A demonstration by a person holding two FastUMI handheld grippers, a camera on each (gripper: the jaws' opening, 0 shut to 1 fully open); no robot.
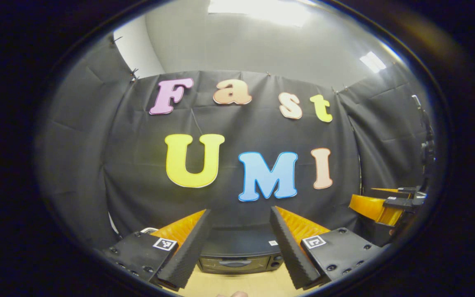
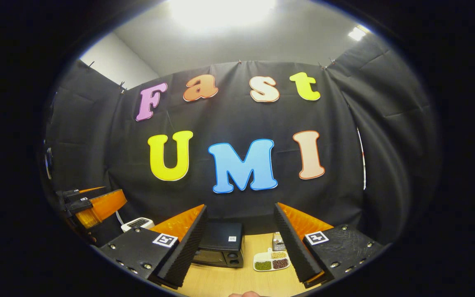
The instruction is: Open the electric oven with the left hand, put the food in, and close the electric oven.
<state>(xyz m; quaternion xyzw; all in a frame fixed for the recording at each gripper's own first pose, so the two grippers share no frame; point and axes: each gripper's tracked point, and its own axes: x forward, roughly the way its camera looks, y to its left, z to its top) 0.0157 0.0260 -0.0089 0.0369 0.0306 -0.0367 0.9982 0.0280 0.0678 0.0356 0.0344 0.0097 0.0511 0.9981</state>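
Both grippers raised, fingers apart, holding nothing: left gripper (image 1: 239,243), right gripper (image 2: 241,243). Electric oven (image 2: 219,245) on counter (image 2: 237,280), door shut. Food tray (image 2: 271,260) just right of it.

My own fingers hide both ends of the electric oven (image 1: 237,258); the divided dish's (image 2: 271,260) contents are too small to identify.

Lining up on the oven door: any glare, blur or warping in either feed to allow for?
Left gripper view: ceiling light blown out, oven dim but sharp, cloth edges bowed by the fisheye. Right gripper view: stronger ceiling glare, oven and food tray evenly lit.
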